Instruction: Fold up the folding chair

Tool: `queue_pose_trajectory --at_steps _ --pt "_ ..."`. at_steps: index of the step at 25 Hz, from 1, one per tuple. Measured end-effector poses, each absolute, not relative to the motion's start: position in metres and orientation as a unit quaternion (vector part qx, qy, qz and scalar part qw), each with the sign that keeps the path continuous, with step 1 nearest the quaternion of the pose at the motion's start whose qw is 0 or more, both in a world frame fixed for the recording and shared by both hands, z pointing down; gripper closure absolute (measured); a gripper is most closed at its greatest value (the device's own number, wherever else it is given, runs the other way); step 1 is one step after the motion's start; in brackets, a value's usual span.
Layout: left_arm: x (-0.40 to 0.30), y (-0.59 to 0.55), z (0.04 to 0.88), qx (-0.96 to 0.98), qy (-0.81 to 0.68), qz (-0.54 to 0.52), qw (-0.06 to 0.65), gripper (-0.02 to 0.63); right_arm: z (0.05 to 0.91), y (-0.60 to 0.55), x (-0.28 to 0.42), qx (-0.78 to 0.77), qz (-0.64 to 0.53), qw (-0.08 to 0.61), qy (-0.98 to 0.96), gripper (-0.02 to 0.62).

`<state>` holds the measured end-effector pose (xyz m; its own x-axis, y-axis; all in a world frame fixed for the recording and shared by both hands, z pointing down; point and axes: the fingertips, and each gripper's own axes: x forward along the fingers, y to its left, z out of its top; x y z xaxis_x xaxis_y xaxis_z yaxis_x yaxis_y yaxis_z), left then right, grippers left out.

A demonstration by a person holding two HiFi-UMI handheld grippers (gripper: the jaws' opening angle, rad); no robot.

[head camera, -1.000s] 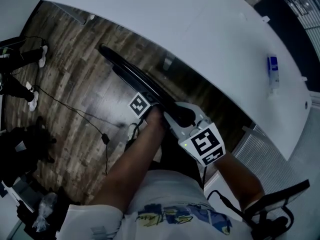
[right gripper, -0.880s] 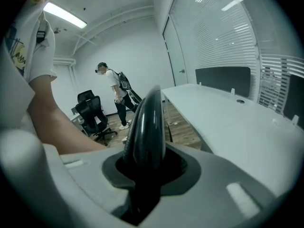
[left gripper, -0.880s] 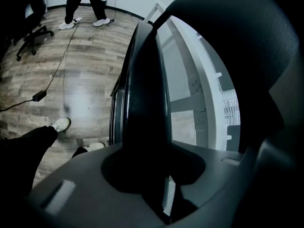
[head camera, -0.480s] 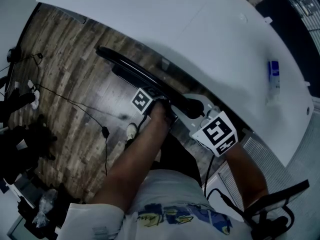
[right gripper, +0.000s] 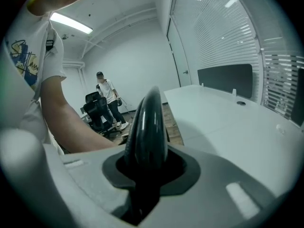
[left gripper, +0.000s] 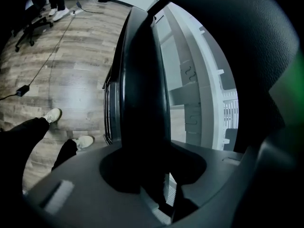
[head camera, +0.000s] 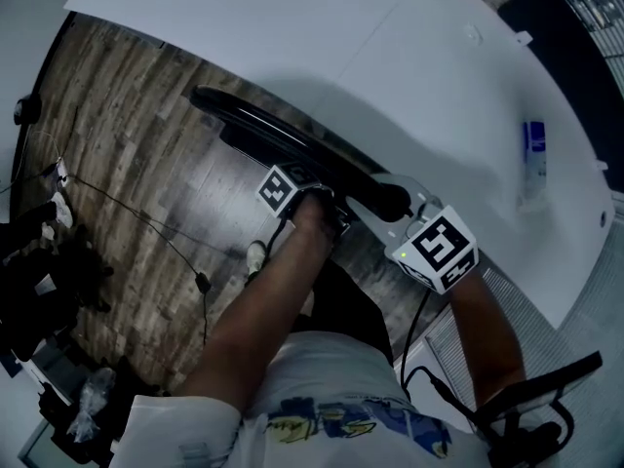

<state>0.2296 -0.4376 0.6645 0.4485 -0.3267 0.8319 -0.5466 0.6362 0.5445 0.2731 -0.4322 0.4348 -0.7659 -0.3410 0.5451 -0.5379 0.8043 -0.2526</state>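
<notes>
The folding chair [head camera: 263,130] is folded flat, a long black bar slanting over the wood floor beside the white table [head camera: 390,47]. My left gripper [head camera: 314,203] is shut on it just short of its near end, its marker cube to the left. My right gripper [head camera: 405,214] is shut on the rounded near end, which pokes out past it. In the left gripper view the chair's black edge [left gripper: 142,80] runs up out of the left gripper [left gripper: 147,175]. In the right gripper view its glossy black rim [right gripper: 147,122] rises from the right gripper [right gripper: 145,170].
A blue-and-white bottle [head camera: 531,149] stands on the table at right. Cables [head camera: 146,213] trail over the floor, with dark gear [head camera: 39,291] at left. The wearer's shoes [left gripper: 52,115] show on the floor. A bystander [right gripper: 107,94] stands by an office chair in the background.
Both grippers have carried the chair's near end rightward and a little up the picture, closer to the table. The right gripper's cube shifted furthest. Both grips are unchanged.
</notes>
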Motion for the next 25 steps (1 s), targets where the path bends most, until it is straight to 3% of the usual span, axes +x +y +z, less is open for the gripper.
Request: queue_pose_trajectory --at_steps 17,25 --pt "0.263 -0.475 0.66 0.489 -0.434 0.021 0.757 0.408 0.443 -0.479 0.311 0.234 0.225 0.228 -0.918 0.517" --pt "0.263 -0.486 0.643 0.543 -0.389 0.003 0.744 0.431 0.446 -0.495 0.319 0.233 0.234 0.224 -0.917 0.518"
